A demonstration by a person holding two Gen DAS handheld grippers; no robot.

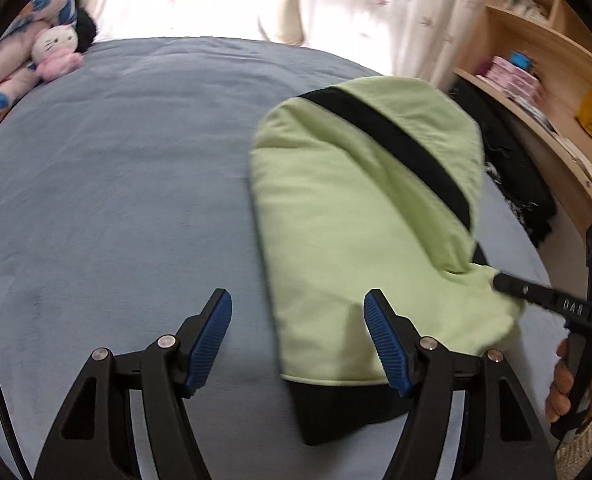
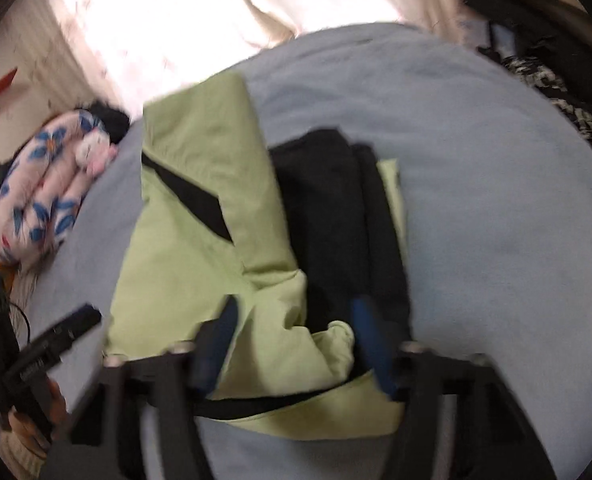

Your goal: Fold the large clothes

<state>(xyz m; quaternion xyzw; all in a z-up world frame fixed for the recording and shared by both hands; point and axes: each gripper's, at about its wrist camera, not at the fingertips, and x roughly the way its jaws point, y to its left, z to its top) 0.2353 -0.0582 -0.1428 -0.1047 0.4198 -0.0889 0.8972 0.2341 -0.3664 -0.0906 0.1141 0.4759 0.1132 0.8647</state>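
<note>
looking along the left wrist view: left tongs (image 1: 298, 338) stand apart with nothing between the blue pads, poised over the grey-blue bed (image 1: 116, 184). the green-and-black garment (image 1: 360, 216) lies folded on the bed, right of centre. right tongs (image 1: 504, 282) reach in from the right, tip at the garment's edge; whether it touches i cannot tell. a plush toy (image 1: 56, 54) sits far left.

right wrist view, blurred: right tongs (image 2: 294, 340) stand apart, astride a green fold of the garment (image 2: 200, 208), pads not pressing it. left tongs (image 2: 90, 318) show at lower left.
</note>
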